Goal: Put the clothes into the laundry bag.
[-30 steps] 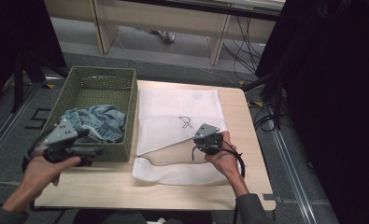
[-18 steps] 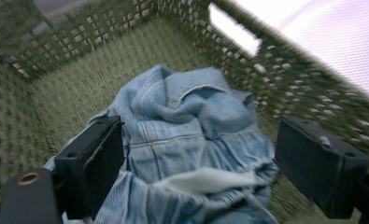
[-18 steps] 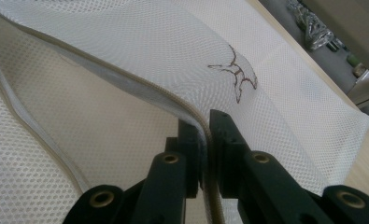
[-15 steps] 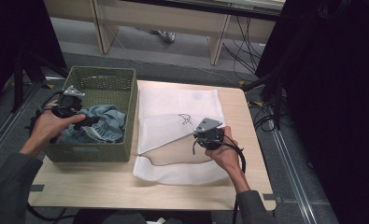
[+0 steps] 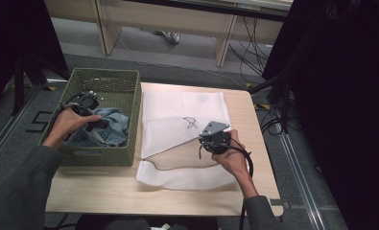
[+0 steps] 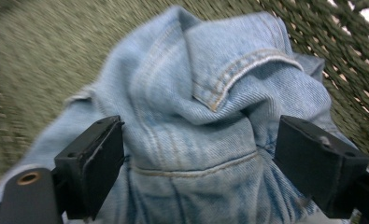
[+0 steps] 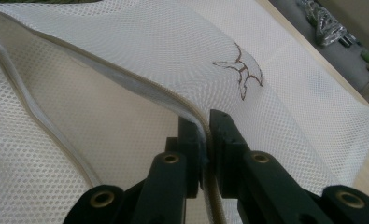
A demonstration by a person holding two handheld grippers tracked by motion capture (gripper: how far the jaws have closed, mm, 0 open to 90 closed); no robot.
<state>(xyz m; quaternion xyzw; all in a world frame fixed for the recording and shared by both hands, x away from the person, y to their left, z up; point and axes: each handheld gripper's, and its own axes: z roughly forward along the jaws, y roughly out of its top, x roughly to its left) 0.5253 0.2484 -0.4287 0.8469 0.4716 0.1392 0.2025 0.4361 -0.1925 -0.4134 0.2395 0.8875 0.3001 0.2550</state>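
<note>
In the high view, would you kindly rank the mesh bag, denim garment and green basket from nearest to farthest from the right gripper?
1. mesh bag, clamped in the right gripper, table centre.
2. green basket, left of the bag.
3. denim garment, inside the basket.

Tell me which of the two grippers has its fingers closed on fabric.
The right gripper: its fingers pinch the white mesh laundry bag's zipper edge. The left gripper stands open around the light-blue denim garment.

your high view is evenly lit over the table [image 5: 105, 191], but the surroundings fall to near black at both sides. your left gripper view is motion-blurred, worst on the basket [image 6: 42, 56] weave; the denim [image 6: 196, 121] stays fairly sharp. your right gripper view is bright and crisp, with the background soft.
</note>
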